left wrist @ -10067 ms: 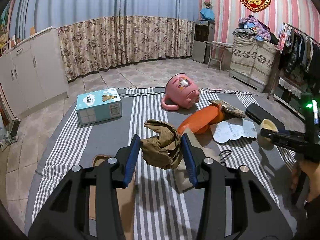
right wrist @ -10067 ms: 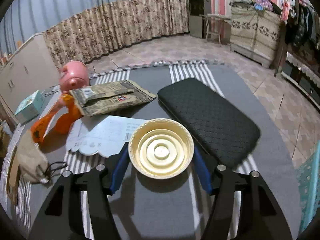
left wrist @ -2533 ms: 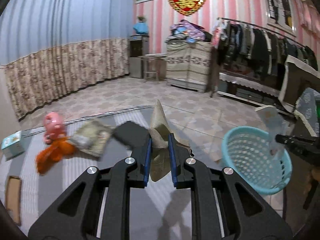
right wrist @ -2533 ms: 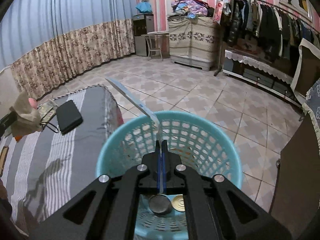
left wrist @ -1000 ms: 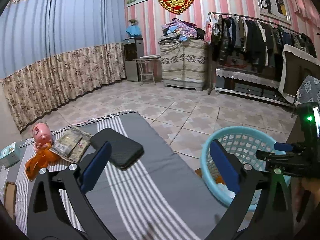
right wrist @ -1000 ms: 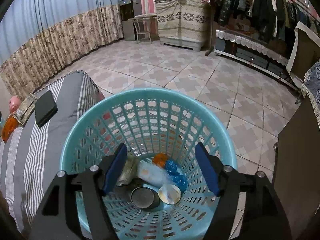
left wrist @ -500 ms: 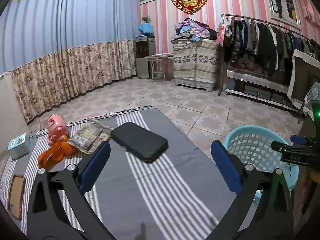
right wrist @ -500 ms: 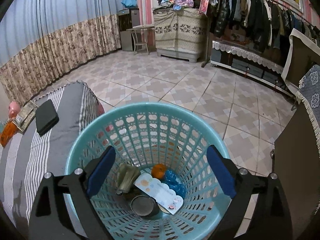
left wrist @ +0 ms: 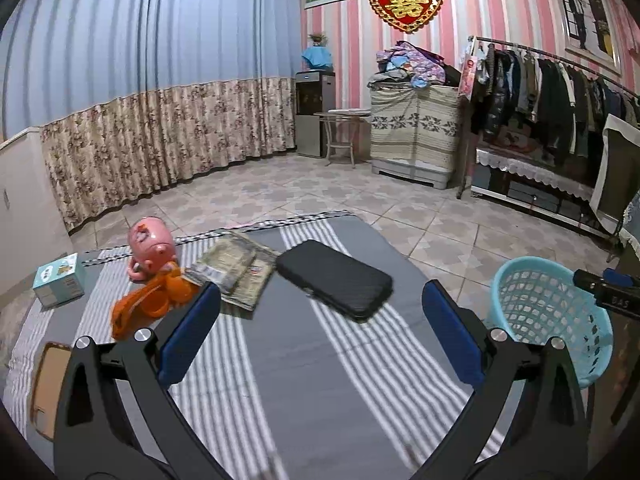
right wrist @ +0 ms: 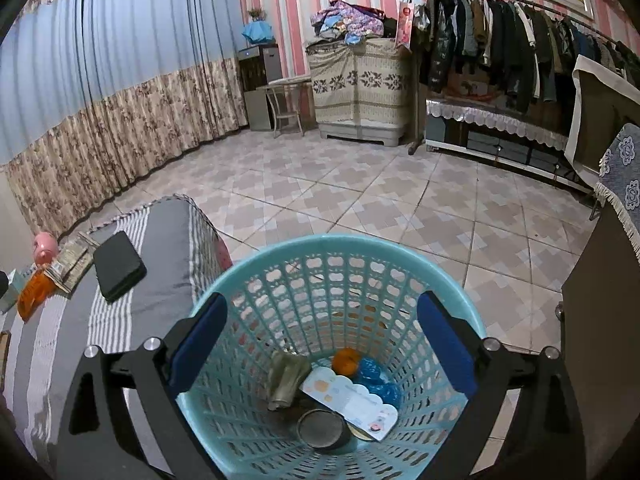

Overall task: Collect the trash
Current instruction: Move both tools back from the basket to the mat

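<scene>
Above the turquoise laundry-style basket [right wrist: 332, 248] I hold the right gripper [right wrist: 324, 344]; its jaws are opening and nothing sits between them. Inside the basket lie a printed card [right wrist: 352, 404], a round tin lid [right wrist: 322, 428] and a crumpled brown bag [right wrist: 286, 378]. Over the striped table I hold the left gripper [left wrist: 320, 324], spread wide and empty. Snack packets [left wrist: 236, 264] and an orange wrapper [left wrist: 148, 304] remain on the table.

The surface [left wrist: 304, 380] wears a grey cloth with white stripes. On it lie a black case [left wrist: 334, 278], flat printed packets [left wrist: 236, 266] just beside the case, an orange wrapper [left wrist: 148, 304] touching a pink mug [left wrist: 150, 246] tipped on its side, a small teal box [left wrist: 58, 280] and a brown card [left wrist: 50, 388]. A blue basket [right wrist: 332, 276] stands on the tiled floor [right wrist: 360, 200] beside it.
</scene>
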Tool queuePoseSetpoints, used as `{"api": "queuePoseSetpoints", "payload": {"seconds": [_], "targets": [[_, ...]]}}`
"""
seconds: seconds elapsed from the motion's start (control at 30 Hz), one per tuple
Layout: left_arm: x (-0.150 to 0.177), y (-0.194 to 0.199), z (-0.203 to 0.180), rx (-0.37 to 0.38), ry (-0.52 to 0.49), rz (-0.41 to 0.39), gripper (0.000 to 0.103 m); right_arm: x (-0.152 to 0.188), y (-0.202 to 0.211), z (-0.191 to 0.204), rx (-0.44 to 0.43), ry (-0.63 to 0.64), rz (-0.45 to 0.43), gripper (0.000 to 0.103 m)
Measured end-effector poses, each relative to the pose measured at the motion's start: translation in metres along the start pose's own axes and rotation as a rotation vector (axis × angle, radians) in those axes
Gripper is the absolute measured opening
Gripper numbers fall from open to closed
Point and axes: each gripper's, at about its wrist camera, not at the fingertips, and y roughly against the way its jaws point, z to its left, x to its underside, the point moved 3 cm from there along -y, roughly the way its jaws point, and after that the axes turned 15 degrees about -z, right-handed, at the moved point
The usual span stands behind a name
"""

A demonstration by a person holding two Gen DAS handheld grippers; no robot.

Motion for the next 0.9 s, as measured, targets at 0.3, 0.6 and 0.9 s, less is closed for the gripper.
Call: {"api": "queuePoseSetpoints", "payload": {"seconds": [0.3,0.6,0.9], "targets": [[-0.006,-0.005,0.068,-0.097,-0.012,0.000,0.097,0.005,0.005,0.039,-0.042,0.015,-0.051,0.098],[0.008,-0.038,0.171,-0.224,0.063,0.069,0.097,0.027,-0.004,0.089,-0.065,0.134,-0.029,0.098],[0.036,-0.077,0.231,-0.278,0.104,0.148,0.097,0.046,-0.018,0.114,-0.065,0.111,0.050,0.098]]}}
